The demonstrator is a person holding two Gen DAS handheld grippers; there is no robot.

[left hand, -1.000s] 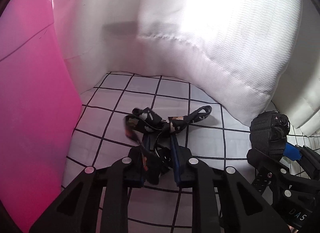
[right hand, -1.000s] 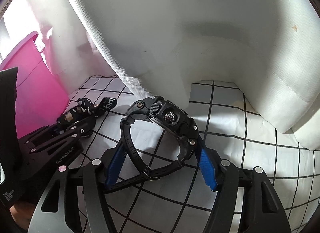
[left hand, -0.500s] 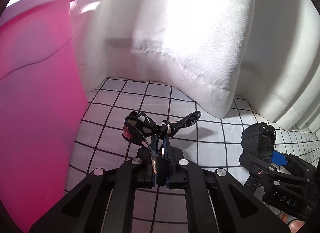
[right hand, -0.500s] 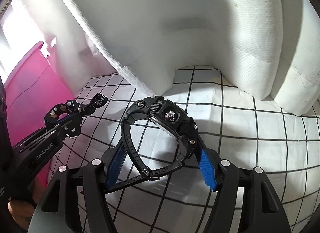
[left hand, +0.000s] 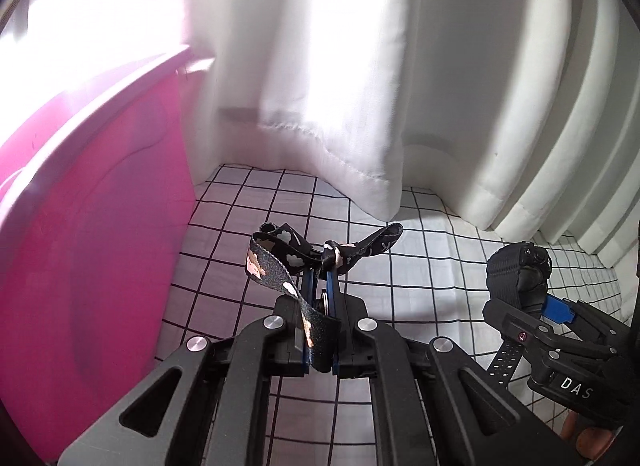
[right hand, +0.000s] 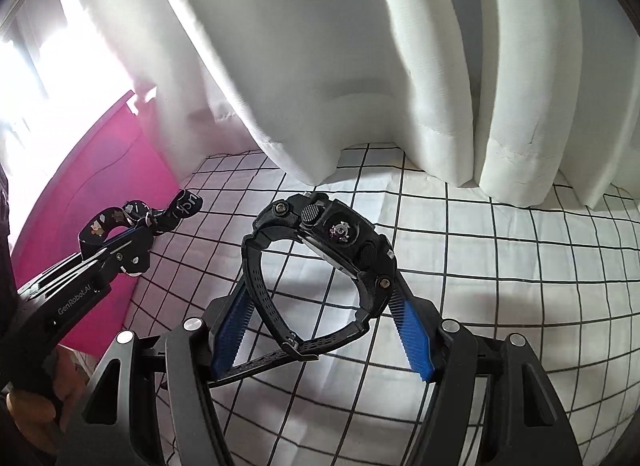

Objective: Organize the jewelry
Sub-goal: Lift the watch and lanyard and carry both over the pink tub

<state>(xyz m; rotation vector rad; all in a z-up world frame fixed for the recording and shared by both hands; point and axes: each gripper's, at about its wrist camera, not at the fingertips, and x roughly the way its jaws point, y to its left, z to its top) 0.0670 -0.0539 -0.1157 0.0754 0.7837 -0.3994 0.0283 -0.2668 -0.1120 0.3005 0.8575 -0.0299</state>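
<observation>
1. We had the left gripper (left hand: 320, 286) clenched on a black patterned strap (left hand: 280, 262). The blue fingers (left hand: 307, 286) sat nearly together, with the strap pinched between them.
2. The strap was off the surface. One loop draped back over the left finger and a loose end stuck out to the right past the fingertips. There were pale cloud-like prints on it. From the right wrist view the same strap (right hand: 116, 221) showed at the left gripper (right hand: 132, 238) tip, with white lettering on the curled end.
3. We had the right gripper (right hand: 320, 306) grasping a black watch (right hand: 320, 258). Its blue ribbed fingers (right hand: 412, 334) were spread wide and pressed against the outside of the band on both sides.
4. The watch was held above the surface, case tilted up and away, with the buckled band looping back toward the camera. From the left wrist view the watch (left hand: 516, 274) sat to the right, in the right gripper (left hand: 536, 306).
5. Below both was a white cloth with a black grid (right hand: 500, 266). We could not tell whether it covered a desk or a bed.
6. A pink bin (left hand: 88, 225) stood at the left, just beside the left gripper; in the right wrist view its pink wall (right hand: 100, 193) was behind the strap.
7. A white curtain (left hand: 320, 85) hung behind, its hem reaching down to the grid cloth.
8. The two grippers were near each other, side by side, not touching.
</observation>
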